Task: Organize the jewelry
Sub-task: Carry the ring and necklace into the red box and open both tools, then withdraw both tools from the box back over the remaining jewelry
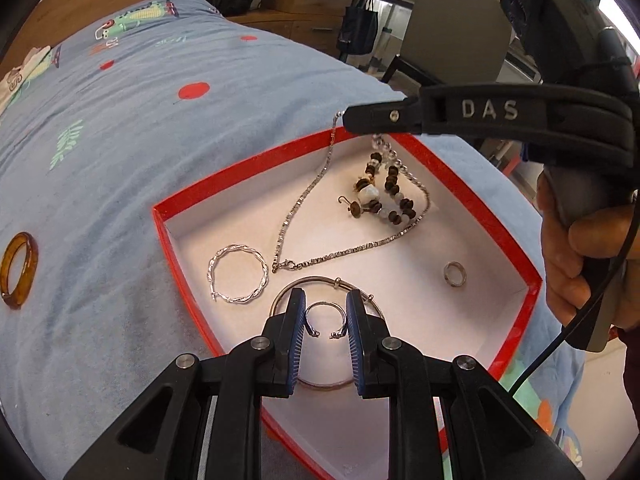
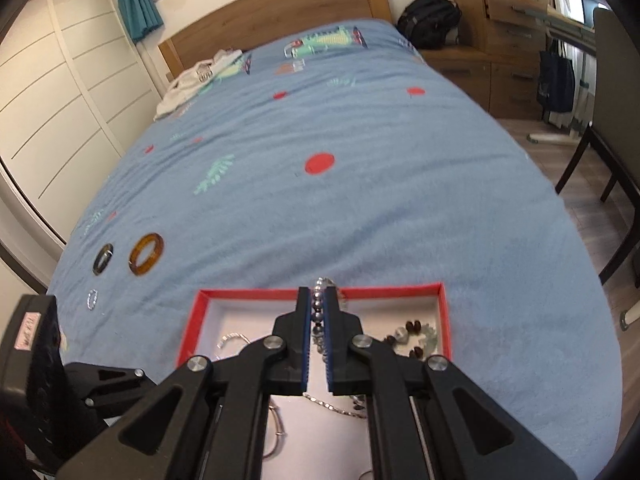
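Note:
A red box with a white floor (image 1: 208, 188) lies on the blue bedspread. Over its near corner, my left gripper (image 1: 326, 296) is shut on a small open silver ring (image 1: 324, 312), which spans the gap between the blue pads. A large silver bangle (image 1: 316, 280) lies below it. My right gripper (image 2: 318, 291), also seen from the side (image 1: 350, 118), is shut on a silver bead bracelet (image 2: 319, 308) above the box's far edge, with the beads hanging down (image 1: 380, 146). In the box lie a twisted silver hoop (image 1: 238, 274), a chain necklace (image 1: 304, 200), a brown bead bracelet (image 1: 380, 196) and a small ring (image 1: 455, 274).
On the bedspread left of the box lie an amber bangle (image 2: 146, 254), a dark ring (image 2: 103, 258) and a small silver ring (image 2: 92, 299). White cloth (image 2: 188, 80) sits by the headboard. A chair (image 2: 612, 152) stands right of the bed. A person's hand (image 1: 580, 256) holds the right gripper.

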Tool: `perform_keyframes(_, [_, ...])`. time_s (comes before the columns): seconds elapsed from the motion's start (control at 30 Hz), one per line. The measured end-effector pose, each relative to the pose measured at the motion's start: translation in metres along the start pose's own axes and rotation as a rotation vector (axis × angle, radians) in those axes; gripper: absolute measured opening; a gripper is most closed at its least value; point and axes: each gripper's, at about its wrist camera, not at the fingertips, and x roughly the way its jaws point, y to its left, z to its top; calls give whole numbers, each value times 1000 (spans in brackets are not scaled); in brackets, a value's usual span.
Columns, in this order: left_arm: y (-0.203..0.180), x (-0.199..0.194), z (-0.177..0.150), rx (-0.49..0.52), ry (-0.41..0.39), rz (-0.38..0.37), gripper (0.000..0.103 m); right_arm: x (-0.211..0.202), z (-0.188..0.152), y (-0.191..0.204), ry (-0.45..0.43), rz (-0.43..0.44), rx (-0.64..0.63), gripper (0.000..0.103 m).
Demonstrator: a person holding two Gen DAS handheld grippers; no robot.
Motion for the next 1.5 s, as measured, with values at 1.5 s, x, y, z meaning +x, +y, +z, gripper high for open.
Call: perform_keyframes(1.5, [16, -130, -19, -60, -143, 102, 59, -112, -21, 18, -42, -126, 34, 35])
